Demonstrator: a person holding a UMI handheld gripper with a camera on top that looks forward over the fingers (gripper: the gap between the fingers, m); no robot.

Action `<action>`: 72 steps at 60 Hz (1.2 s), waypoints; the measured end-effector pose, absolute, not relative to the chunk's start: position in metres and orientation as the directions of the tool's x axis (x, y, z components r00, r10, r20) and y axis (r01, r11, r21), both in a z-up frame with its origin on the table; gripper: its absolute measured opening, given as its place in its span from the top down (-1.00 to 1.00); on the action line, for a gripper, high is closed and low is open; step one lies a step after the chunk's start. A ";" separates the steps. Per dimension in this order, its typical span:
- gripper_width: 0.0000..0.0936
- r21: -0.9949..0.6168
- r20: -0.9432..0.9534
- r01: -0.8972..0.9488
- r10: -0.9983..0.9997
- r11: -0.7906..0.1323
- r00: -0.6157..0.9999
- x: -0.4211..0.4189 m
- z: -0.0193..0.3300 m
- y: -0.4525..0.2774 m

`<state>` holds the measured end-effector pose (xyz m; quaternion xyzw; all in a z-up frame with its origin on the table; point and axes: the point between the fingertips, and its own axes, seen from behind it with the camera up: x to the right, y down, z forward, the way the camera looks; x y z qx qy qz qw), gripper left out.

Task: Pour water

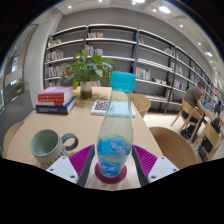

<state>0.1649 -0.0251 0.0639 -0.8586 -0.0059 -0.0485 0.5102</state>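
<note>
Gripper [112, 165] clamped on a clear plastic bottle [114, 130], both pink pads [82, 157] pressed against its lower sides, so closed down to about the bottle's width. Standing upright between the fingers, light blue cap [123, 81] on top, blue label round the lower half, red base showing at the bottom. Can't really make out a water level through the plastic.

Just off to the left of the fingers: a green mug [47, 146] with a white inside, handle pointing toward the bottle, sitting on a light wooden table [85, 127]. Close to the bottle but not touching.

Further back on the same table: stack of books [56, 99] with a red one on top, leafy potted plant [88, 70] beside that, and a flat patterned board thing [102, 106] behind the bottle. Wooden chairs [177, 147] around the right side. Long bookshelves [150, 58] along the back wall, someone seated [194, 97] way off on the right.
</note>
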 end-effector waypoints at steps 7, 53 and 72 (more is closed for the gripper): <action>-0.58 -0.835 0.087 0.042 -0.055 -0.548 0.995 0.161 0.044 -0.058; -0.58 -0.869 -0.026 -0.001 0.044 -0.494 0.999 -0.062 0.188 -0.243; -0.58 -0.898 -0.027 -0.012 0.028 -0.440 0.999 -0.081 0.223 -0.268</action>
